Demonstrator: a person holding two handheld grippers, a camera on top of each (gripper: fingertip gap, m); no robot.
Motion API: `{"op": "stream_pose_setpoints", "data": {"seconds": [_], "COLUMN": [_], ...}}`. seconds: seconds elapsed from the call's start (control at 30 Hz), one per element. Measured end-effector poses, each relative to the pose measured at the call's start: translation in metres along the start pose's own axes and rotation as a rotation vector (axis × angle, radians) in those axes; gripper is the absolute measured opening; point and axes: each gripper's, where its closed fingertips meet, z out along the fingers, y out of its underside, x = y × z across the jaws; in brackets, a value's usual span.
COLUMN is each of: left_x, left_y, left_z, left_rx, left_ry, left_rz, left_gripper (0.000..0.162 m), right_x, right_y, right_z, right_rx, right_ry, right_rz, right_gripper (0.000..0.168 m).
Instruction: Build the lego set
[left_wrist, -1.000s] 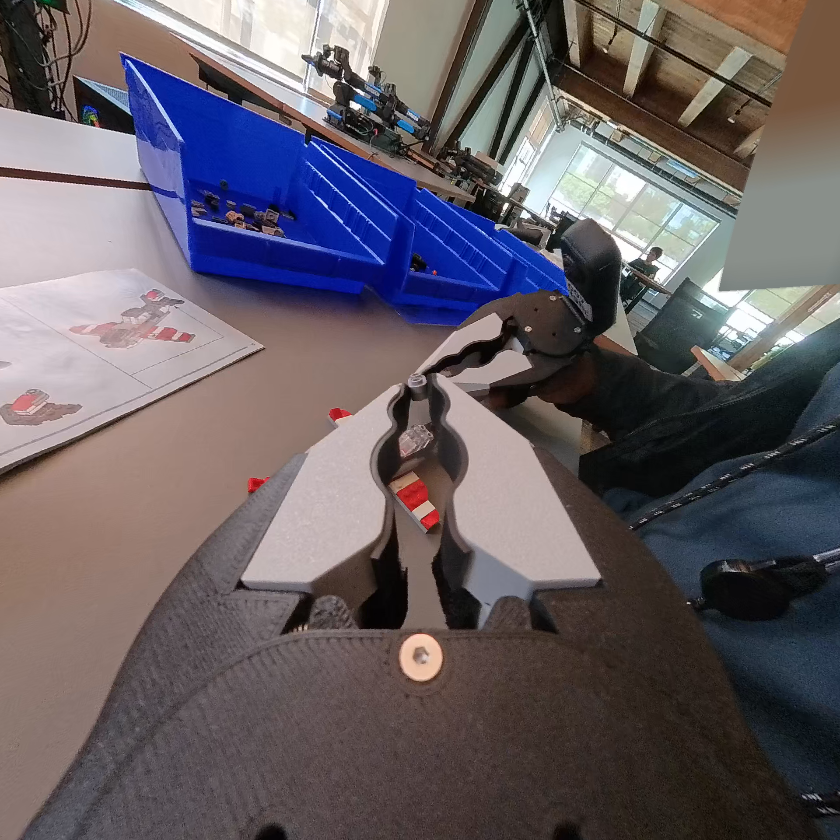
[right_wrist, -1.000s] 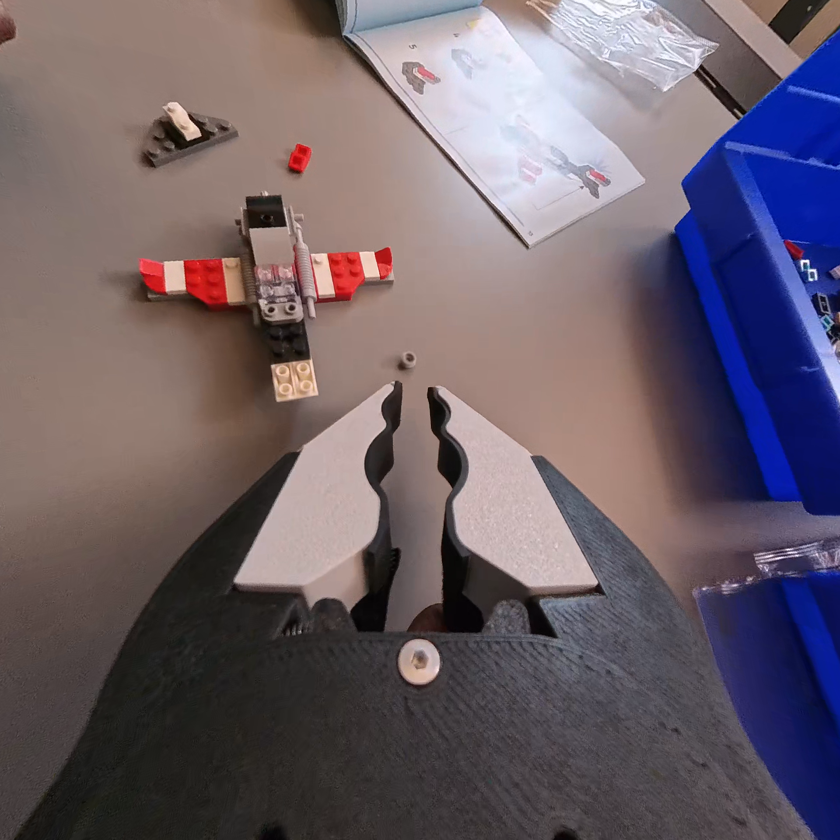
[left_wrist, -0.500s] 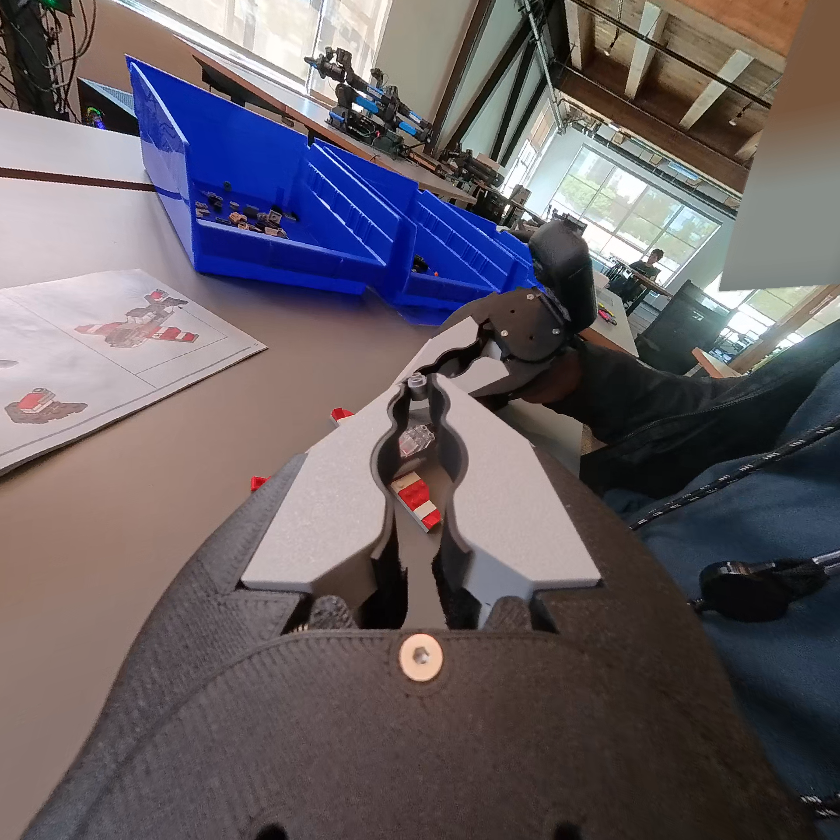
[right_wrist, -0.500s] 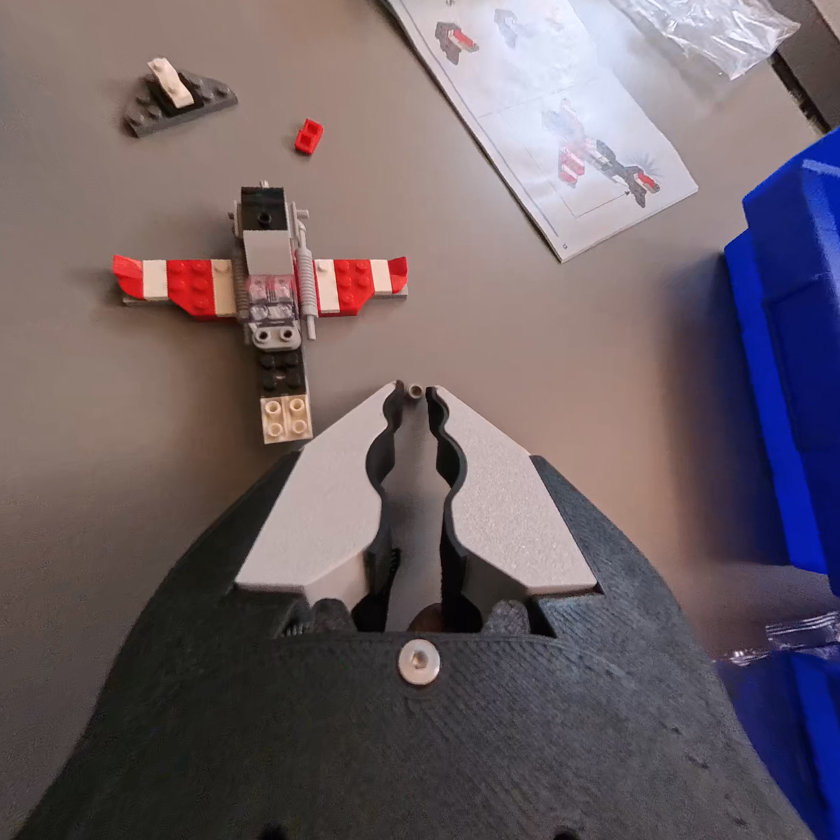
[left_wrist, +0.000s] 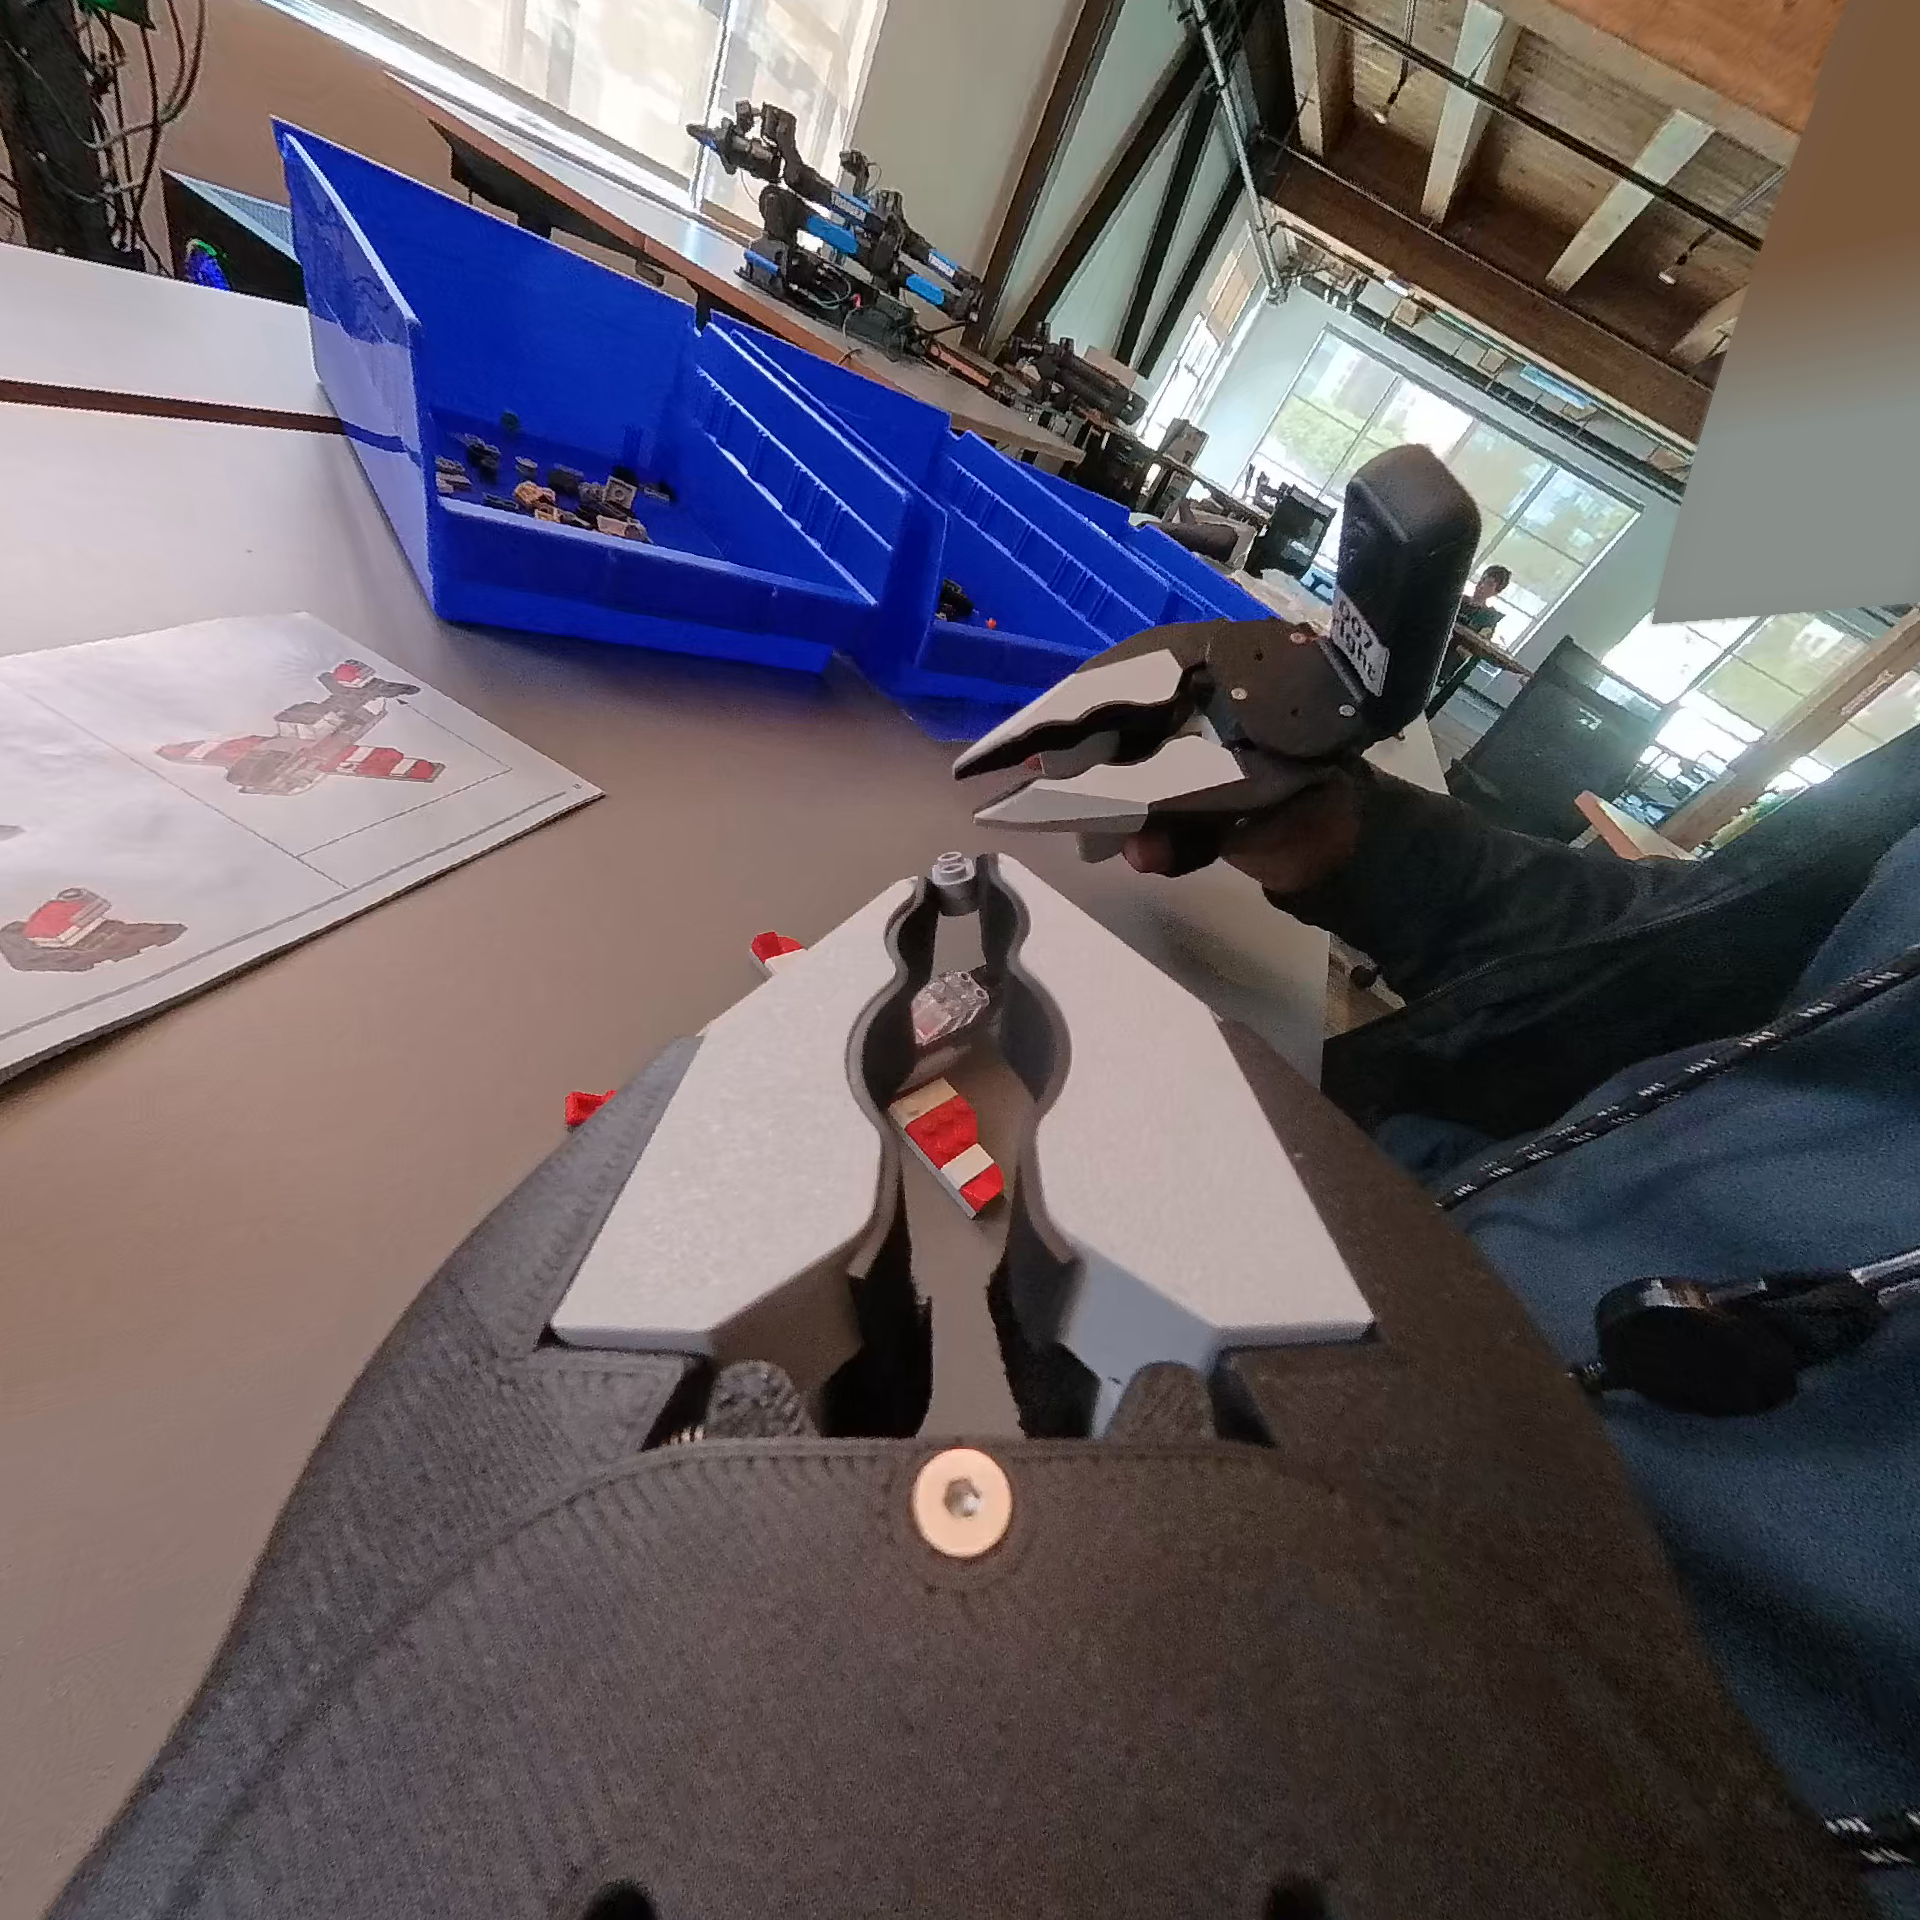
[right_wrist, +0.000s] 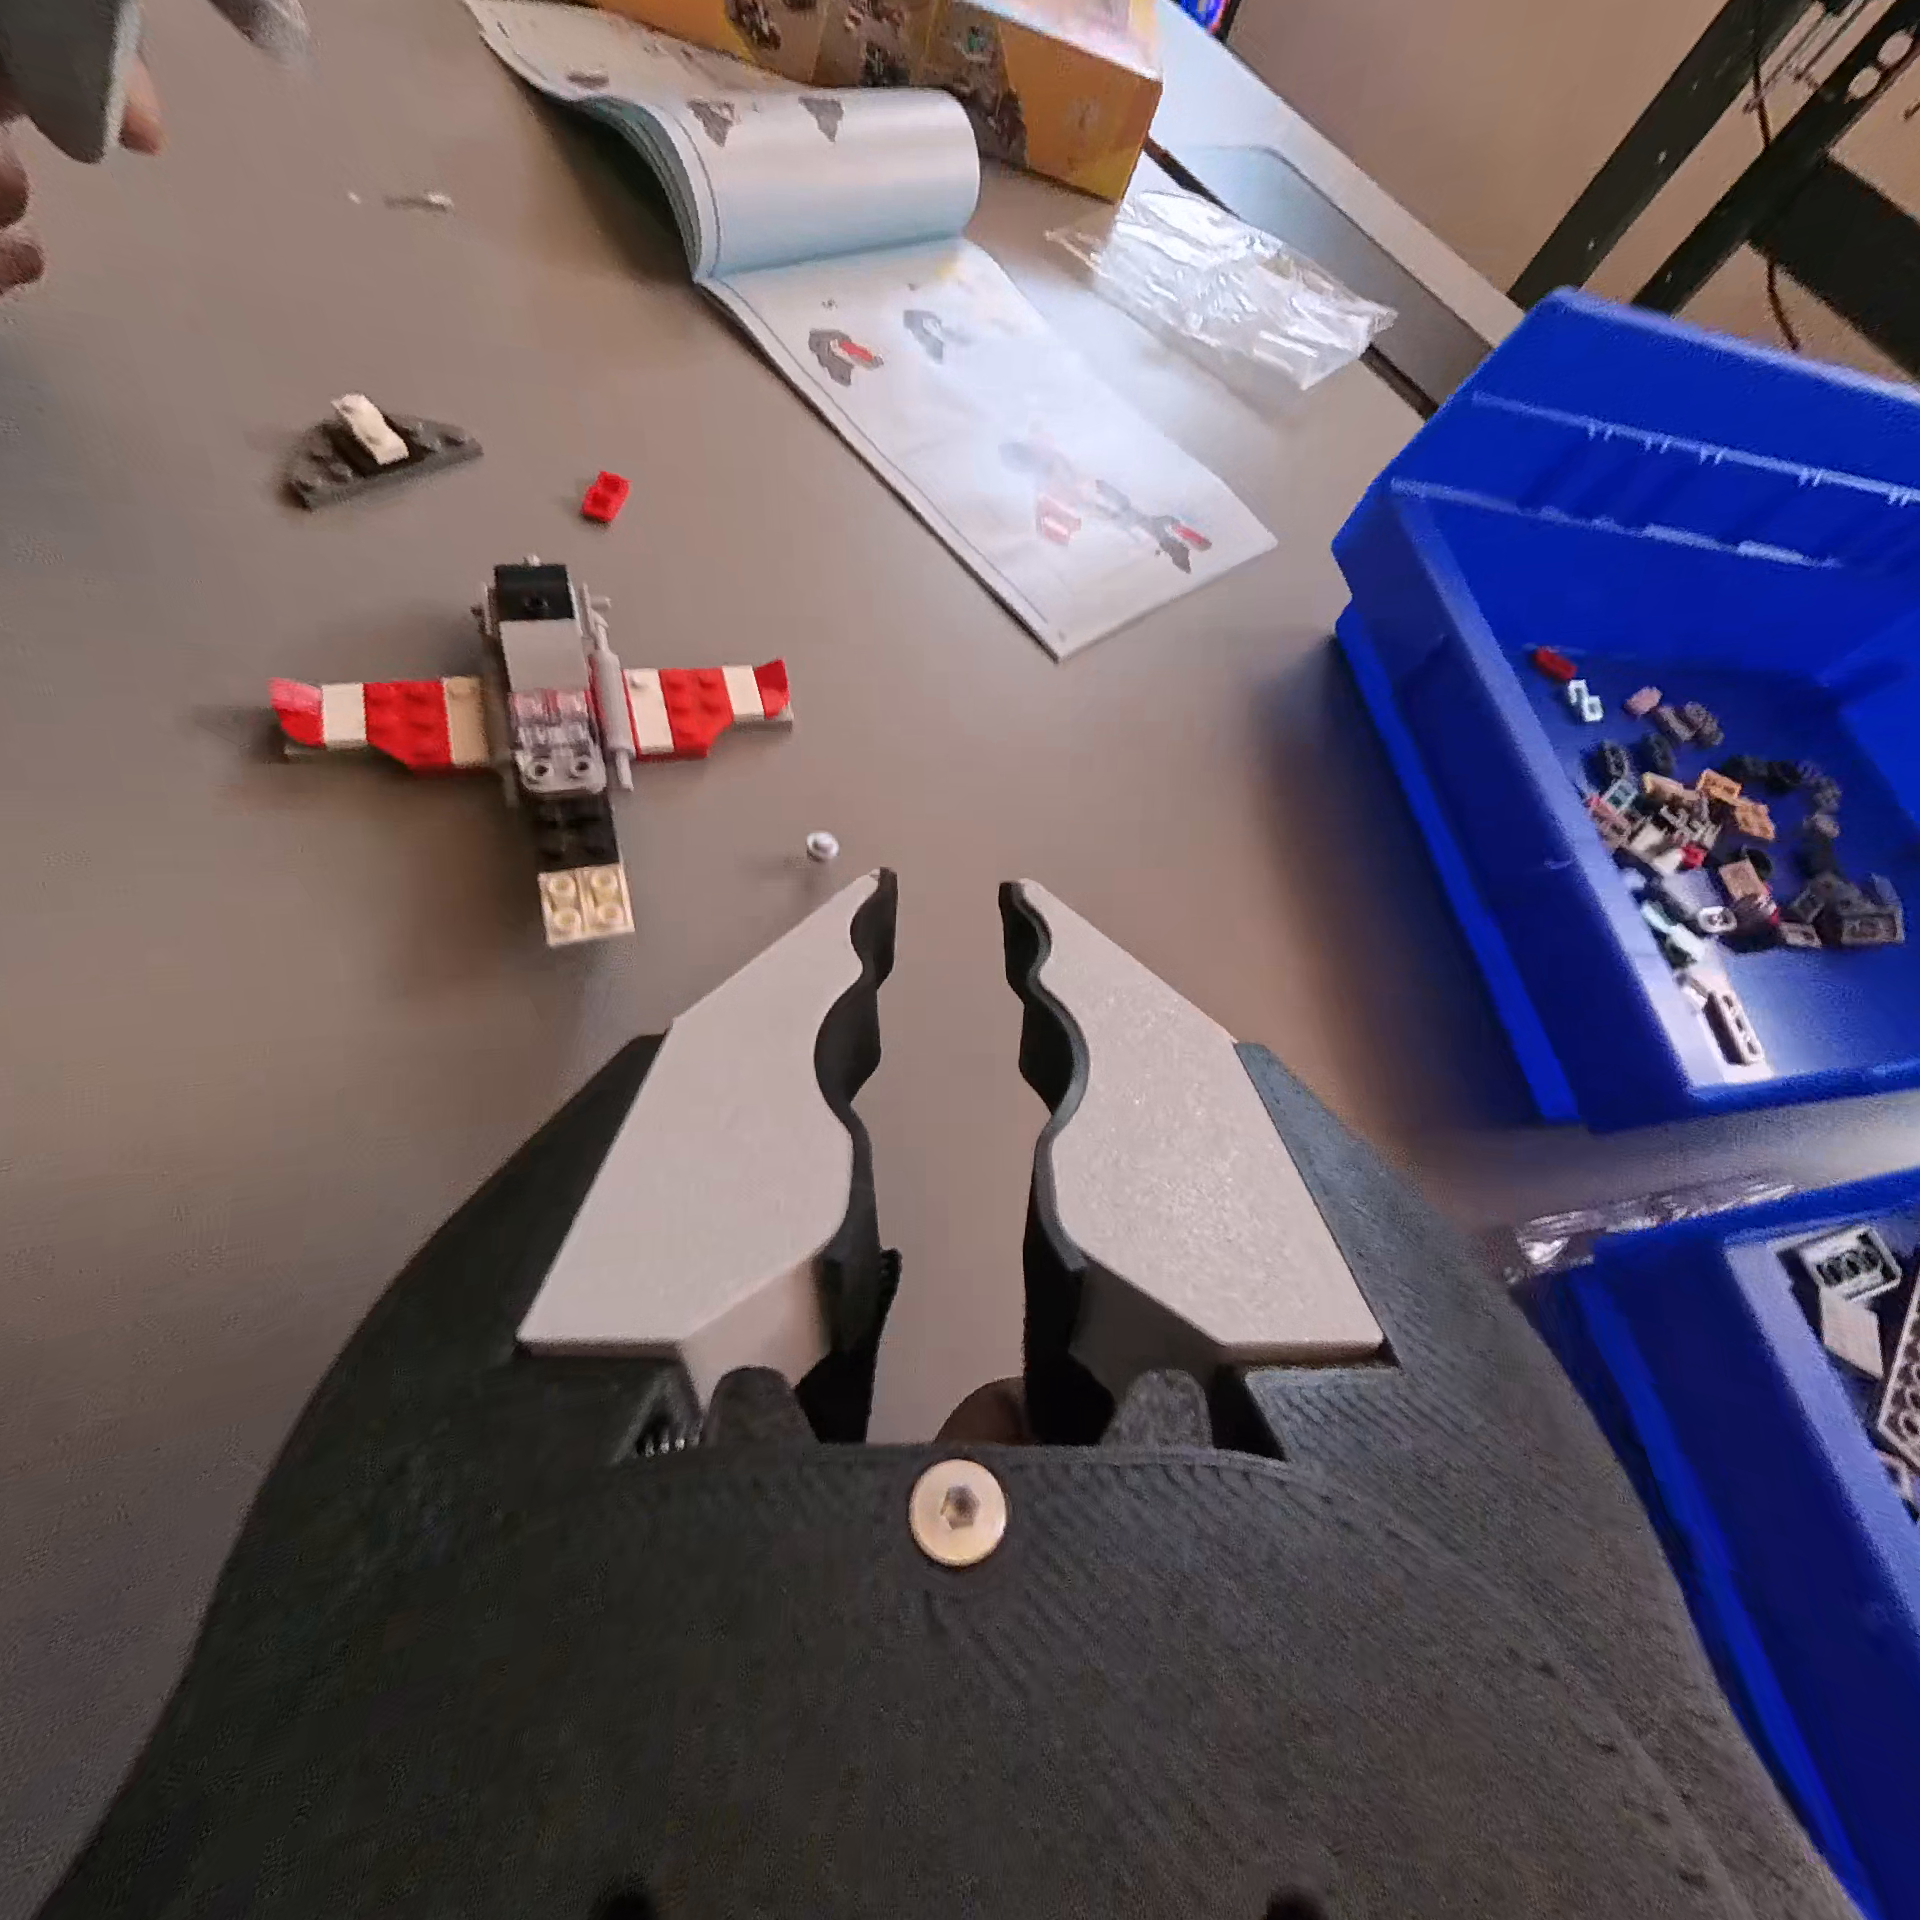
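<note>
A partly built lego plane (right_wrist: 540, 707) with red-and-white wings lies flat on the grey table (right_wrist: 312, 1039). A small grey round stud (right_wrist: 821, 847) lies on the table just right of the plane's nose. My right gripper (right_wrist: 945, 883) is open and empty, its tips a little right of the stud and above the table. My left gripper (left_wrist: 958, 883) hovers over the plane (left_wrist: 945, 1143), narrowly open and empty. The stud (left_wrist: 956, 873) shows through the gap between its tips, with the right gripper (left_wrist: 971, 795) beyond. A dark grey wedge plate with a white piece (right_wrist: 374, 457) and a small red brick (right_wrist: 606, 494) lie behind the plane.
An open instruction booklet (right_wrist: 987, 416) lies behind the plane, with a yellow box (right_wrist: 935, 62) and a clear plastic bag (right_wrist: 1216, 281) past it. A blue bin (right_wrist: 1455, 727) holding several loose pieces stands on the right, and a second blue bin (right_wrist: 1662, 1403) nearer right. About 9 cm separates my right fingertips from the partly built lego plane (right_wrist: 540, 707).
Half a second ago my right gripper's tips were closed in around the stud. Now it has lifted back and opened, and the stud lies on the table. The left gripper has not moved.
</note>
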Motion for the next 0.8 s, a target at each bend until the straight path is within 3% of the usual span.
{"op": "stream_pose_setpoints", "data": {"seconds": [0.33, 0.8], "left_x": [0.0, -0.001], "left_y": [0.0, -0.001], "left_z": [0.001, -0.002], "left_rx": [-0.002, 0.005], "left_ry": [-0.001, -0.005], "left_rz": [0.001, -0.001], "left_gripper": [0.008, 0.008], "right_x": [-0.025, -0.018], "right_y": [0.013, 0.013], "right_z": [0.016, 0.048], "right_rx": [-0.083, -0.178], "right_ry": [-0.092, -0.083], "right_rz": [-0.005, -0.022], "right_gripper": [0.018, 0.008]}}
